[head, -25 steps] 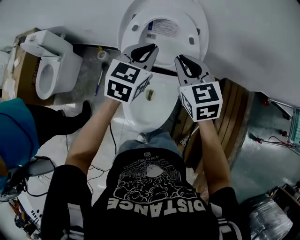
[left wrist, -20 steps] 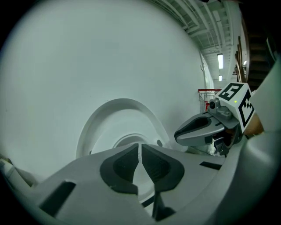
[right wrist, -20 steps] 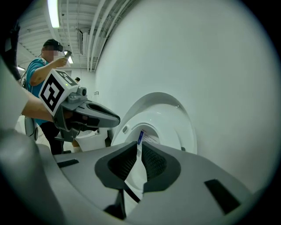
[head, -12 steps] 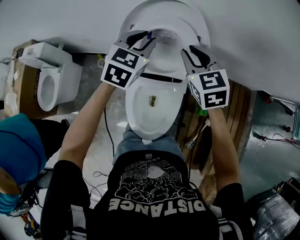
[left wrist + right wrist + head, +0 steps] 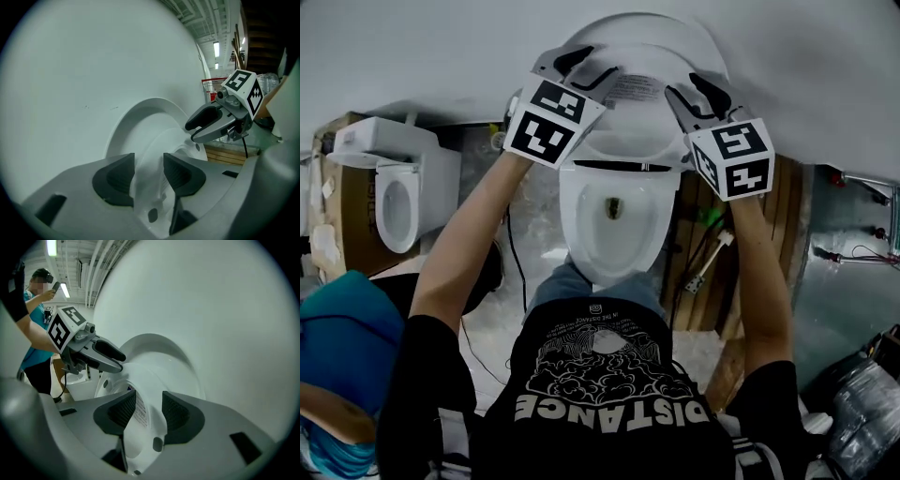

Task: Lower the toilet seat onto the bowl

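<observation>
The white toilet seat (image 5: 633,103) stands raised against its lid (image 5: 649,30) and the wall, above the open bowl (image 5: 614,246). My left gripper (image 5: 581,67) is at the seat's left edge and my right gripper (image 5: 701,94) at its right edge. Both pairs of jaws have just been opening. In the left gripper view the seat's rim (image 5: 149,161) passes between the left gripper (image 5: 149,176) pads, which stand off it. The right gripper (image 5: 149,411) likewise straddles the seat's rim (image 5: 143,394), its jaws apart. Each gripper shows in the other's view: the right gripper (image 5: 208,124) and the left gripper (image 5: 105,355).
A second white toilet (image 5: 394,183) stands on the floor at the left beside a cardboard box (image 5: 326,202). Wooden boards (image 5: 789,244) lean at the right of the bowl. A person in a teal top (image 5: 342,347) is at the lower left. Cables lie on the floor.
Both grippers moved away from me, from over the bowl up to the raised seat's two edges. Their jaws went from shut to apart around the rim.
</observation>
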